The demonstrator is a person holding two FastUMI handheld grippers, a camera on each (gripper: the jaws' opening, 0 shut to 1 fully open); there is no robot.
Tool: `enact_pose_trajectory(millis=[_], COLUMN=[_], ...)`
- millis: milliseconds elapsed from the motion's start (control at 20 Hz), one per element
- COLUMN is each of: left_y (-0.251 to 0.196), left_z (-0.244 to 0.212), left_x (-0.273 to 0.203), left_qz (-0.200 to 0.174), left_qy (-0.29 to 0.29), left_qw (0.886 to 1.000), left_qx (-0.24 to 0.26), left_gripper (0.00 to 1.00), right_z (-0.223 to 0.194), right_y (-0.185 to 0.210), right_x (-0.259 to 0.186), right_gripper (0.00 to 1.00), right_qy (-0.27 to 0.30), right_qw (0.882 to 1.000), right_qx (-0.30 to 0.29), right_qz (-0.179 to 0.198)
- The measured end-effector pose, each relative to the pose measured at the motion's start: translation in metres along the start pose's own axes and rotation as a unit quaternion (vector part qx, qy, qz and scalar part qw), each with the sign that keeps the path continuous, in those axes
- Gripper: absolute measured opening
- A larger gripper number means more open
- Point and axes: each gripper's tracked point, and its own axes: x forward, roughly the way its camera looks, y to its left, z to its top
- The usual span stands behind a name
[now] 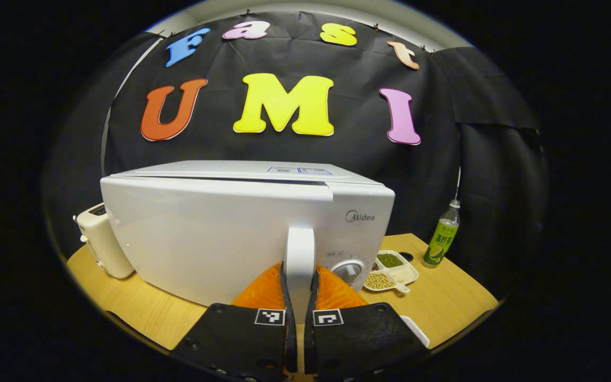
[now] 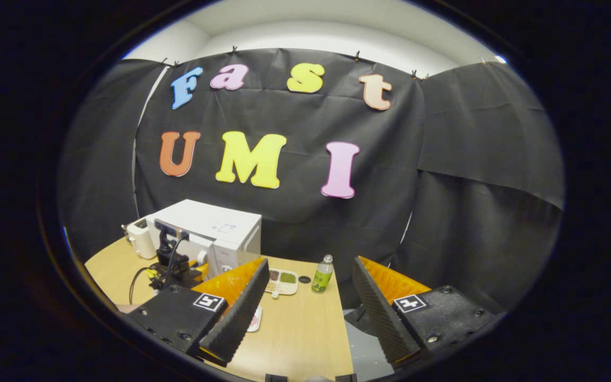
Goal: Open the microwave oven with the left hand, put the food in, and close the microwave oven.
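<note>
Two fingers of the left gripper [image 1: 300, 297] are clamped on the white vertical door handle [image 1: 300, 254] of the microwave oven [image 1: 220, 233], one pad on each side of it, in the left gripper view. The oven stands on the wooden table [image 1: 443, 302], and its door [image 1: 204, 239] looks slightly ajar, with a thin dark gap along its top edge near the control panel. A cream toaster [image 1: 101, 241] sits at about 9 o'clock from the oven, just beside its left end. At about 3 o'clock from the handle, past the oven's dial [image 1: 349, 269], lies a white divided dish of beans and grains [image 1: 390, 270], and farther out at 3 o'clock stands a green-labelled bottle [image 1: 442, 239], upright and apart from the dish. In the right gripper view, the right gripper [image 2: 305, 302] hangs over the near edge of the table with its fingers spread wide and nothing between them. From there the microwave oven [image 2: 215, 231] stands at about 10 o'clock, with the left gripper [image 2: 170, 265] at its front. The divided dish [image 2: 281, 281] and the bottle [image 2: 322, 274] lie near 12 o'clock between the spread fingers, and part of a small white plate [image 2: 255, 321] peeks out beside the near left finger.
</note>
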Motion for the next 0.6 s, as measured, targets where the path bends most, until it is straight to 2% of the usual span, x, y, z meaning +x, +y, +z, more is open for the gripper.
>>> enact_pose_trajectory(millis=[100, 300, 550, 600], left_y=[0.004, 0.022, 0.062, 0.073], left_z=[-0.007, -0.018, -0.032, -0.035], left_x=[-0.024, -0.077, -0.143, -0.155], left_qz=[-0.013, -0.035, -0.028, -0.023], left_qy=[0.005, 0.022, 0.041, 0.045], left_qw=[1.0, 0.999, 0.998, 0.998], left_qx=[-0.005, 0.023, 0.028, 0.036], left_gripper=[0.05, 0.05, 0.07, 0.07], right_z=[-0.002, -0.003, -0.01, -0.01], right_y=[0.006, 0.03, 0.073, 0.083], right_x=[-0.004, -0.014, -0.033, -0.037], right_gripper=[0.96, 1.0, 1.0, 0.97], right_qy=[-0.002, -0.002, 0.002, 0.002], right_qw=[1.0, 1.0, 0.999, 0.999], right_qx=[-0.003, 0.001, 0.002, 0.0], right_qz=[0.002, 0.017, 0.045, 0.051])
